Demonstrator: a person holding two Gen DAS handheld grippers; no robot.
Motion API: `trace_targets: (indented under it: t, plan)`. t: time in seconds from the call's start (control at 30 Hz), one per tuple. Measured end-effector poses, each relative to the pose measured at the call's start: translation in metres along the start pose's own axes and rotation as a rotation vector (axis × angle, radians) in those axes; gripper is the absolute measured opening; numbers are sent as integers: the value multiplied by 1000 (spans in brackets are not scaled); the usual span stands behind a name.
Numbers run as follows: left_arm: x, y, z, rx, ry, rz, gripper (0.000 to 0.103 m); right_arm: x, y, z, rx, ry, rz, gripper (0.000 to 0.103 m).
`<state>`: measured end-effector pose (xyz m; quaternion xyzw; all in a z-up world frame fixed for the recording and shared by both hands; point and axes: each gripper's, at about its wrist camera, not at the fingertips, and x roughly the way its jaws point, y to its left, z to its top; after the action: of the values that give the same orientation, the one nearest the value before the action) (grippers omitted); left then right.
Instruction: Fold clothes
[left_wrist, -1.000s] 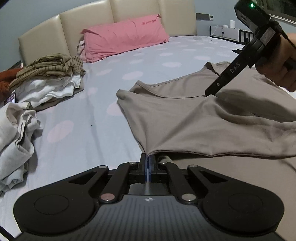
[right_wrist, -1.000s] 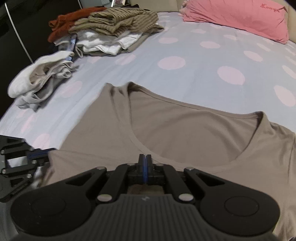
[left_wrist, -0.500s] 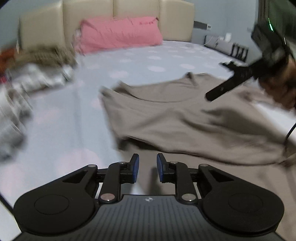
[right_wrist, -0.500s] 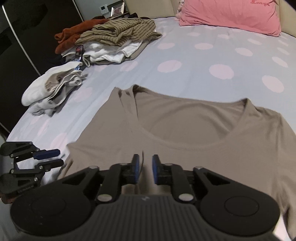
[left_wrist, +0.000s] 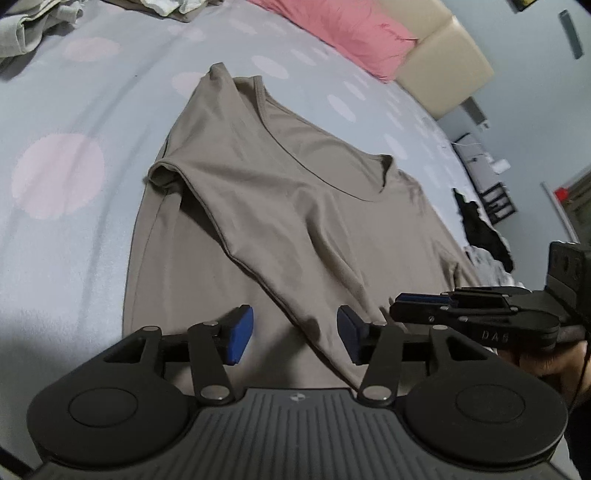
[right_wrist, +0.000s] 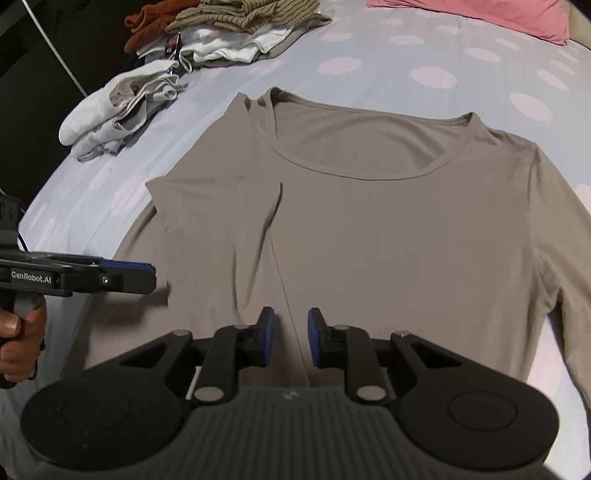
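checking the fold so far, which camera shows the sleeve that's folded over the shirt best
The right wrist view. There the folded sleeve lies flat across the taupe shirt, seen nearly from above, with its edge running down the front. The left wrist view shows the same sleeve at a low slant, so its outline is foreshortened.

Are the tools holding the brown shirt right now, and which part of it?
No, nothing is held. The left tool and the right tool are both open above the brown shirt, which lies loose on the bed.
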<state>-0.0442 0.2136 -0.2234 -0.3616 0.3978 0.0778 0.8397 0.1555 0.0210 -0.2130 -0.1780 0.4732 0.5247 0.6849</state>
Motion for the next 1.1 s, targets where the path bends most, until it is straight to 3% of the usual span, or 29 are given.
trace_targets:
  t: [0.13, 0.17, 0.2, 0.23, 0.3, 0.33, 0.73, 0.83, 1.0, 1.1]
  plan:
    - [7, -10, 0, -7, 7, 45, 47, 2, 2, 0, -17, 0, -12, 23]
    - [10, -13, 0, 1, 10, 62, 32, 3, 3, 0, -21, 0, -15, 23]
    - [12, -15, 0, 18, 15, 82, 10, 3, 3, 1, -25, 0, -18, 23]
    - [13, -14, 0, 15, 22, 90, 3, 4, 4, 1, -29, 0, -21, 21]
    - [14, -13, 0, 11, 34, 99, 1, 4, 5, 1, -37, 0, -27, 6]
    - [13, -11, 0, 9, 37, 93, 1, 5, 5, 1, -41, 0, -30, 2]
    - [2, -7, -11, 24, 20, 90, 1, 8, -12, -5, 10, -11, -95, 1]
    - [-2, -8, -12, -11, 26, 76, 3, 0, -15, -8, 49, -41, -93, 8]
    - [-14, -22, -27, -5, 34, 39, 16, -31, -23, -21, 107, -64, -88, 23]
    - [-7, -41, -46, 26, 101, -33, 16, -53, -27, -38, 148, -54, -92, 27]
